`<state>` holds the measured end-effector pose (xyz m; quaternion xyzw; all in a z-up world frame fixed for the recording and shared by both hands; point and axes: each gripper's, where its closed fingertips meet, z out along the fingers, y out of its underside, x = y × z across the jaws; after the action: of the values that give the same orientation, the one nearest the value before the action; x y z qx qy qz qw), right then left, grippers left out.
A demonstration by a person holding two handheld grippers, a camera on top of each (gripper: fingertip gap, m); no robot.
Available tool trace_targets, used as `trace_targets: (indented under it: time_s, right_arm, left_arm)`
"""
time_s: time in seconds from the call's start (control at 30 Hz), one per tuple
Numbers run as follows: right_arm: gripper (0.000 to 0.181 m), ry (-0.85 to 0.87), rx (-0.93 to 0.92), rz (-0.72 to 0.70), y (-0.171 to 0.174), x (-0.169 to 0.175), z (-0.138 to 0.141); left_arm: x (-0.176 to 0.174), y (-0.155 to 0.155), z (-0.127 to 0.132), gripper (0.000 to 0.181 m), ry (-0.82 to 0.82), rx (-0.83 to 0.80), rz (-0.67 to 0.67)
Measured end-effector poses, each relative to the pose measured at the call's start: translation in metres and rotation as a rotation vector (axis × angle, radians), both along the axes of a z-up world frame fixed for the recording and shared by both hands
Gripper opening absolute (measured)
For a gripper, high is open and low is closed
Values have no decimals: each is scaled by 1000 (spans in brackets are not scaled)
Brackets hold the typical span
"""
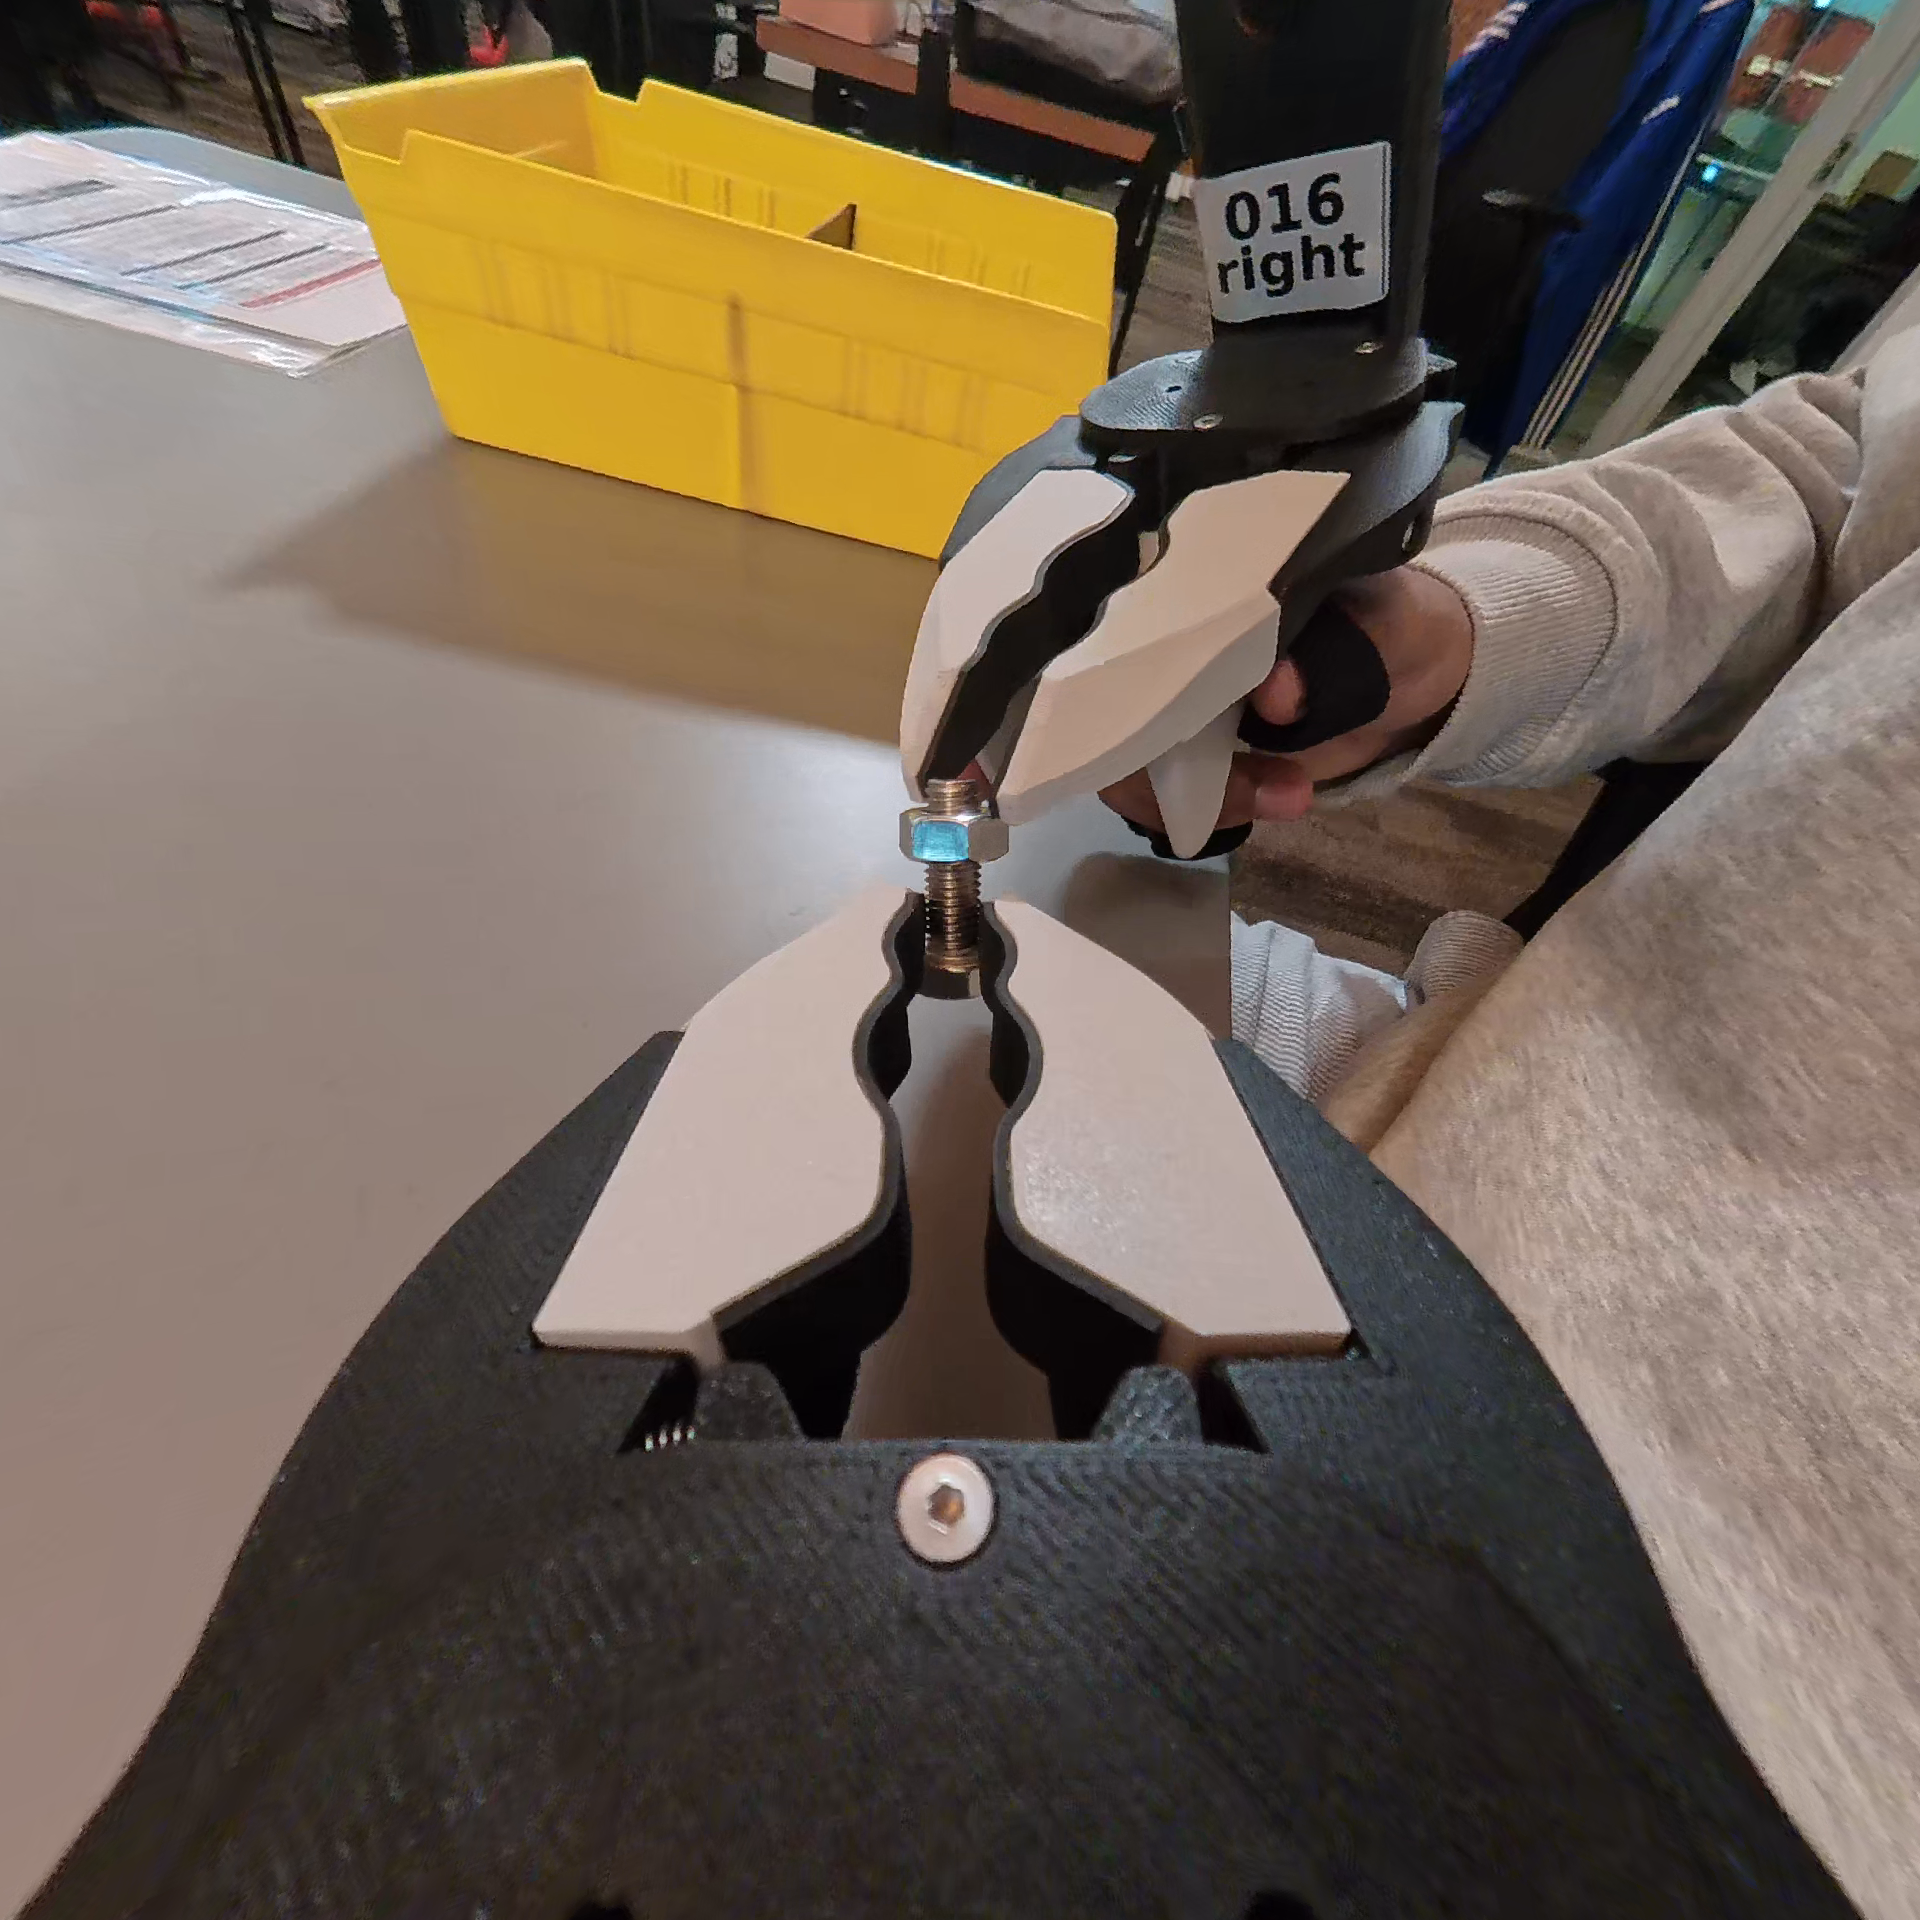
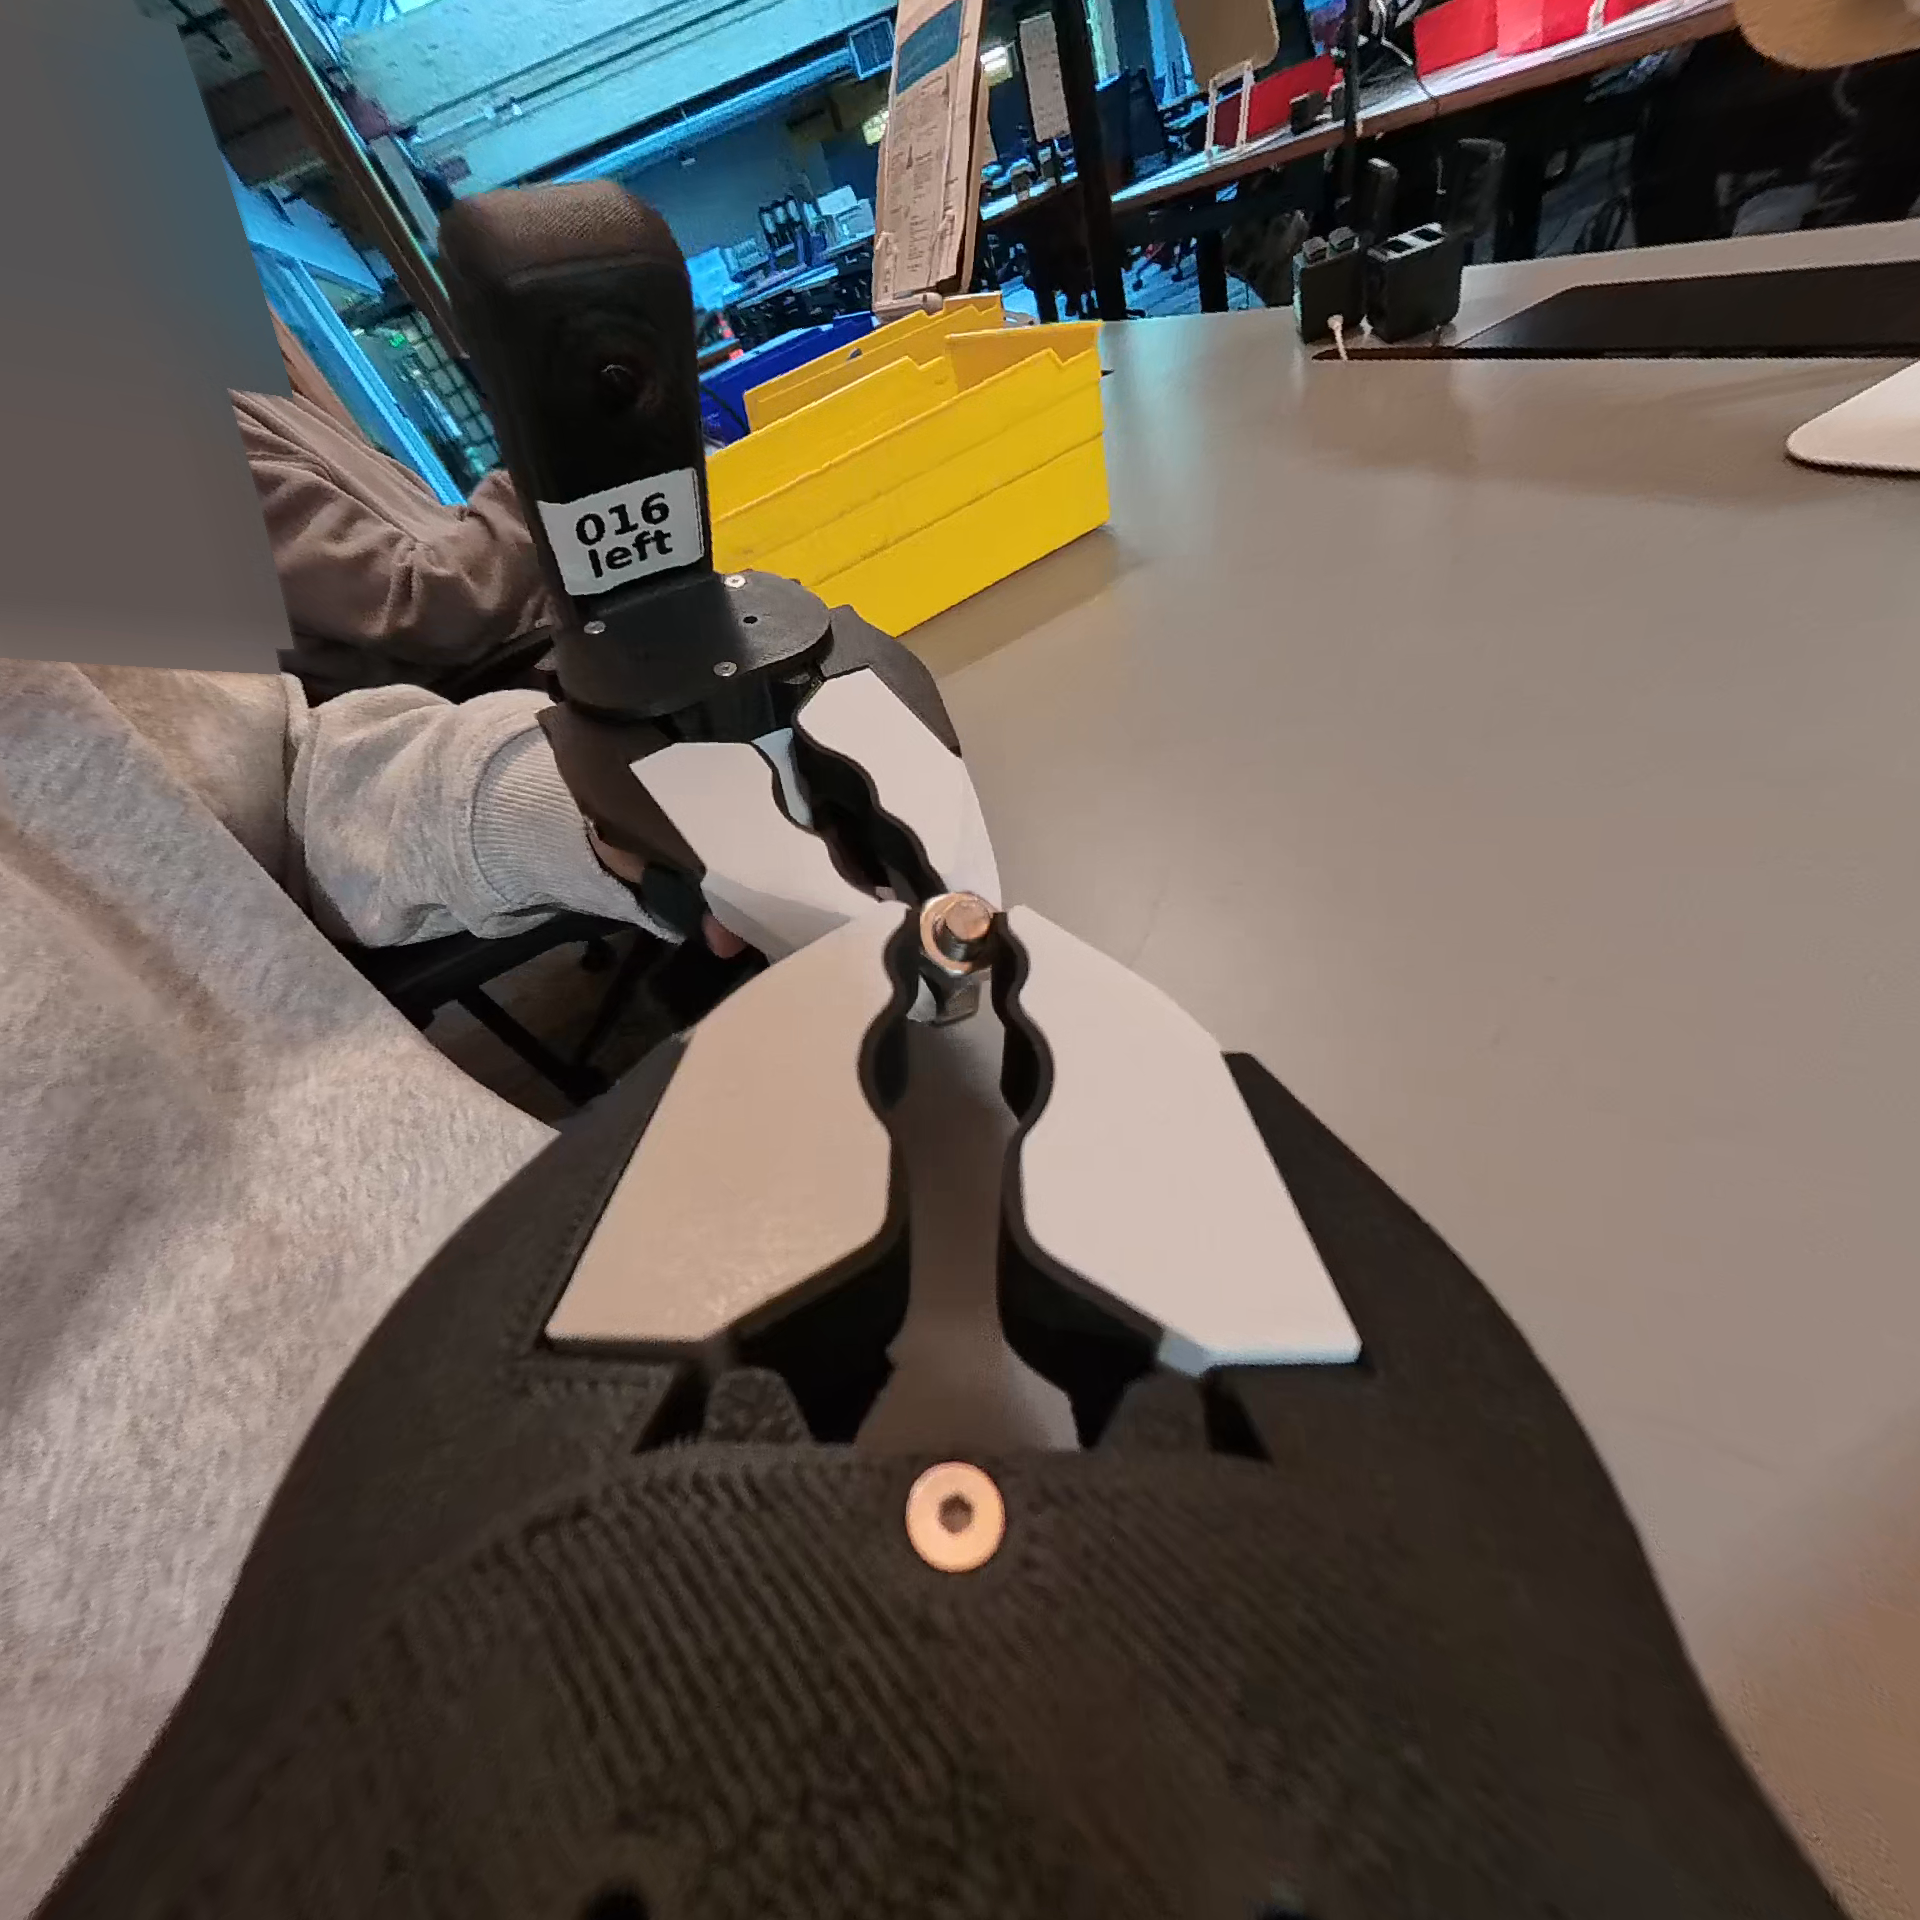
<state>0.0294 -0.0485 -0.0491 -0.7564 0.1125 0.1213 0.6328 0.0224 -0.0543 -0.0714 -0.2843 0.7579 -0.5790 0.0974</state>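
Note:
A steel bolt point(image 1: 950, 914) stands upright with a hex nut point(image 1: 951, 834) threaded near its top end. My left gripper point(image 1: 948, 935) is shut on the bolt's head and lower shank, just above the grey table point(image 1: 364, 831). My right gripper point(image 1: 956, 788) comes down from above, shut with its fingertips at the nut's top. In the right wrist view, my right gripper point(image 2: 954, 930) pinches the nut point(image 2: 935, 940) around the bolt's end point(image 2: 964, 917). The left gripper point(image 2: 894, 883) shows just beyond, gripping from the far side.
A yellow divided bin point(image 1: 727, 343) stands on the table beyond the grippers; it also shows in the right wrist view point(image 2: 935, 488). Papers in a clear sleeve point(image 1: 177, 239) lie far left. A white stand base point(image 2: 1860, 426), a black mat point(image 2: 1714, 312) and small black devices point(image 2: 1371, 281) sit far right. My left and right fingertips are right by each other.

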Motion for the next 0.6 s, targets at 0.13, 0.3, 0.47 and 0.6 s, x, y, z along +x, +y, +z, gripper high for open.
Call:
trace_targets:
  time_s: [0.13, 0.3, 0.47, 0.6]
  right_arm:
    - [10, 39, 17, 17, -2, 0, 0]
    - [9, 51, 13, 22, -3, 1, -1]
    - [9, 34, 9, 19, -3, 0, -1]
    - [9, 29, 10, 16, -2, 0, 0]
  left_arm:
    - [-1, -2, -1, 11, -24, 26, -6]
    - [-1, -3, -1, 11, -38, 43, -3]
    - [-2, -4, -1, 11, -36, 38, -15]
    - [-2, -4, 0, 11, -41, 35, -14]
